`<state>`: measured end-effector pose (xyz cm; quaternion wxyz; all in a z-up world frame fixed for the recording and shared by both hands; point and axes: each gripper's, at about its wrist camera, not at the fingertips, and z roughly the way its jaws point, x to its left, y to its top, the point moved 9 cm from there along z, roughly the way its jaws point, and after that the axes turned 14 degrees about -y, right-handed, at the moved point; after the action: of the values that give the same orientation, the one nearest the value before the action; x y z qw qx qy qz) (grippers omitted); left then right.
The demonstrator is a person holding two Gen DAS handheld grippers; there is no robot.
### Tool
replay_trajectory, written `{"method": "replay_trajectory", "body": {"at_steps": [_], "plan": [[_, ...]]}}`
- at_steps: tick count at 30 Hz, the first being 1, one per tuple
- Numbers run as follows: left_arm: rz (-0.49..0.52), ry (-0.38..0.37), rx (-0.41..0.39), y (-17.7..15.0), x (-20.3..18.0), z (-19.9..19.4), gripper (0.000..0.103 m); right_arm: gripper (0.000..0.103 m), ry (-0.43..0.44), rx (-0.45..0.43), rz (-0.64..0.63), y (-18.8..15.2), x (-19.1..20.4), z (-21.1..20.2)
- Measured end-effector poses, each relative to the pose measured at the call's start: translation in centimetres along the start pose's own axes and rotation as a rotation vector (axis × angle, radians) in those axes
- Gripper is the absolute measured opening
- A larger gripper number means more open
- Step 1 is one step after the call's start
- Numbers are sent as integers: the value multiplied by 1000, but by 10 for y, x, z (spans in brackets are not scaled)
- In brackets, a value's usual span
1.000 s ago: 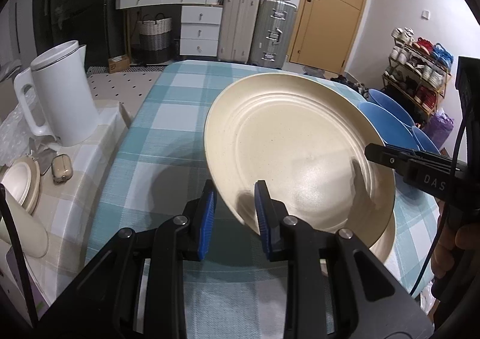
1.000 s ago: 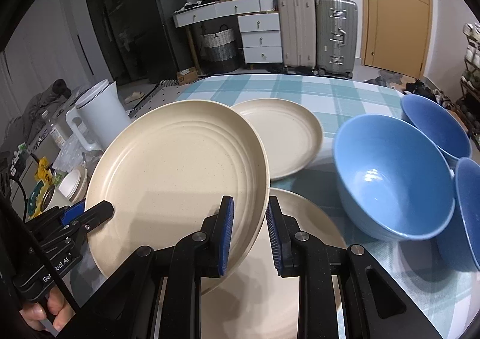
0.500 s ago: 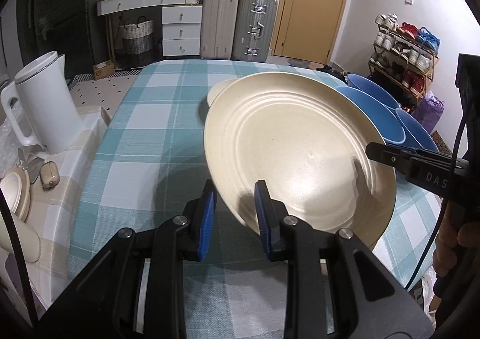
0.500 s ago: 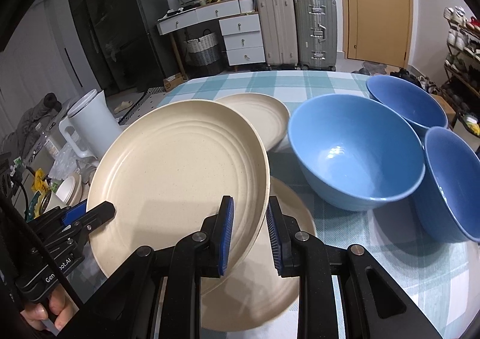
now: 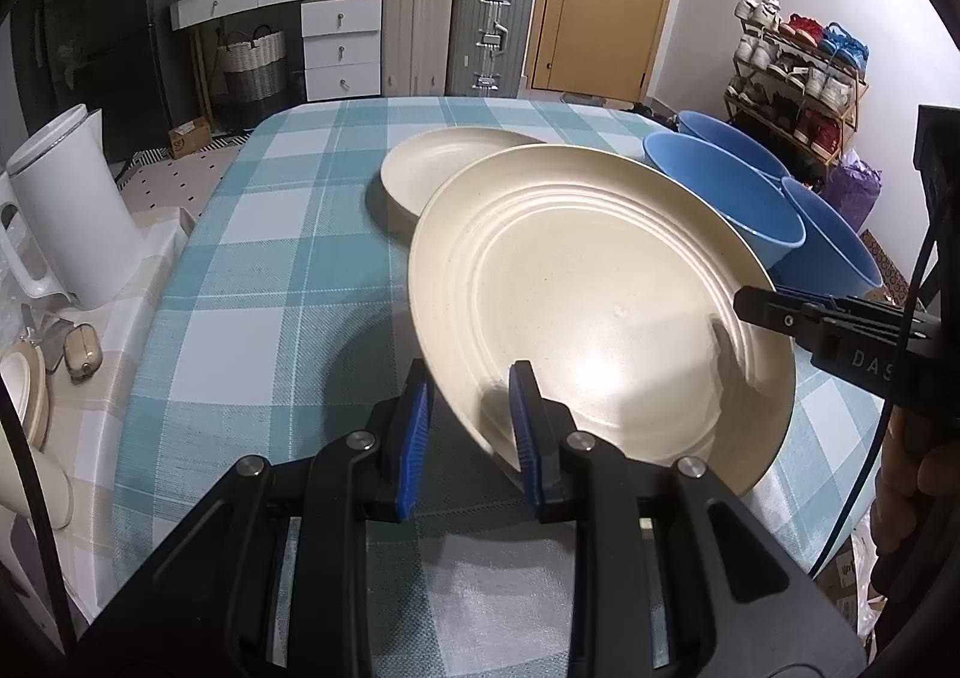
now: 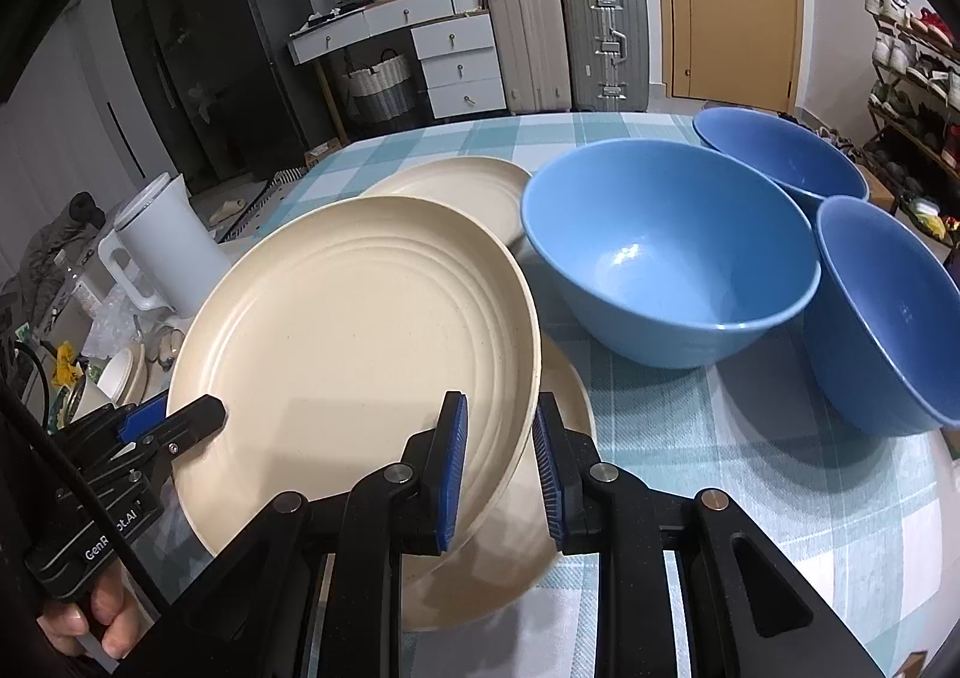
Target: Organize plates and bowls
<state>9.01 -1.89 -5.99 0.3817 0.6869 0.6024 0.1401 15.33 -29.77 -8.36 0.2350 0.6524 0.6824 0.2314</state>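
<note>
Centrally, cream plate (image 6: 354,330) — tilted, held off the table (image 5: 252,270) by both grippers. Left gripper (image 5: 471,432) and right gripper (image 6: 498,468) each clamp its rim, jaws nearly closed. Second plate (image 6: 558,426) lies beneath; third plate (image 6: 456,186) behind. Three blue bowls (image 6: 666,252) — right of frame. White kettle (image 5: 66,204), left edge.

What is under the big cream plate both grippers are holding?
Under the lifted plate, another cream plate lies on the checked tablecloth. Only its right edge shows; the rest is covered.
</note>
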Motion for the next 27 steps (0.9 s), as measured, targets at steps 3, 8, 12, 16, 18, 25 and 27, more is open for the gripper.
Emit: {"method": "replay_trajectory", "body": {"at_steps": [3,8,12,16,18,25,27], "plan": [[7,0,14,-2,0,6,23,23,-8,6,1,-4,-3,1],[19,1,28,-5,-2,12,23,23,-28,20,-4,-13,-7,6],[23,4,35,-6,-3,16,23,23,-36,24,-4,-19,-8,8],[26,3,46,-9,-3,21,23,23,-45,26,-3,-21,-10,9],[32,8,50,-11,-3,24,23,23,-49,31,-4,-23,-11,11],[56,29,66,-16,-5,33,23,23,-76,36,-18,-26,-11,14],[62,33,70,-17,-6,35,23,23,-88,34,-26,-27,-10,15]]}}
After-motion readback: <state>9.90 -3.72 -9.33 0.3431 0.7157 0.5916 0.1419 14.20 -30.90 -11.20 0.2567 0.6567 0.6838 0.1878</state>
